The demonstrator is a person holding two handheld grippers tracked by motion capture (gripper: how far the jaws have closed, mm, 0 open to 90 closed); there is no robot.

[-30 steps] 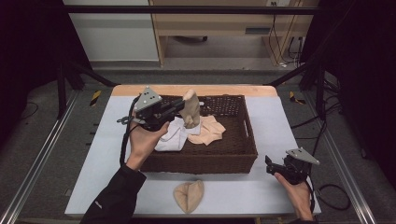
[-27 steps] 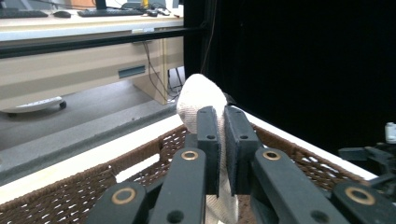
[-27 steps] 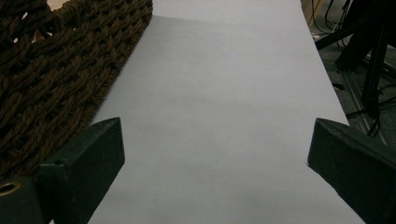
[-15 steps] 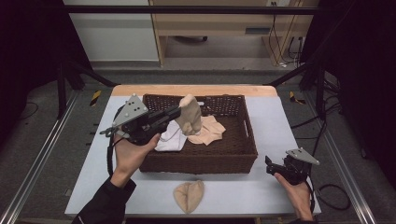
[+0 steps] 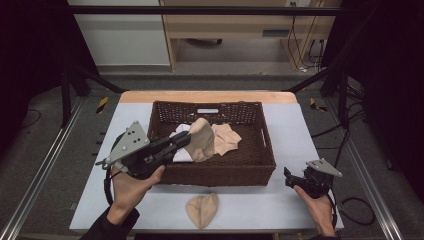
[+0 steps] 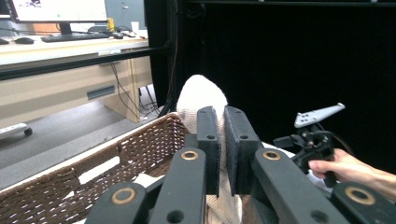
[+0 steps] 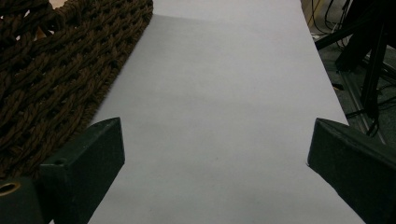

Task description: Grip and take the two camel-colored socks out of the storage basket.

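High view: left hand-held gripper (image 5: 186,141) clenched on beige sock (image 5: 201,139), lifted over basket (image 5: 220,172); right hand-held gripper (image 5: 289,176) released; sock soft, light, limp — pinch a bunched fold.

Our left gripper (image 5: 184,141) is lifted and points level, to the right in the high view; its jaws are clamped tight, our left hand (image 5: 131,181) gripping beneath it. Our right gripper (image 5: 289,176) sits low, jaws spread wide apart, with our right hand (image 5: 316,204) behind its fingers.
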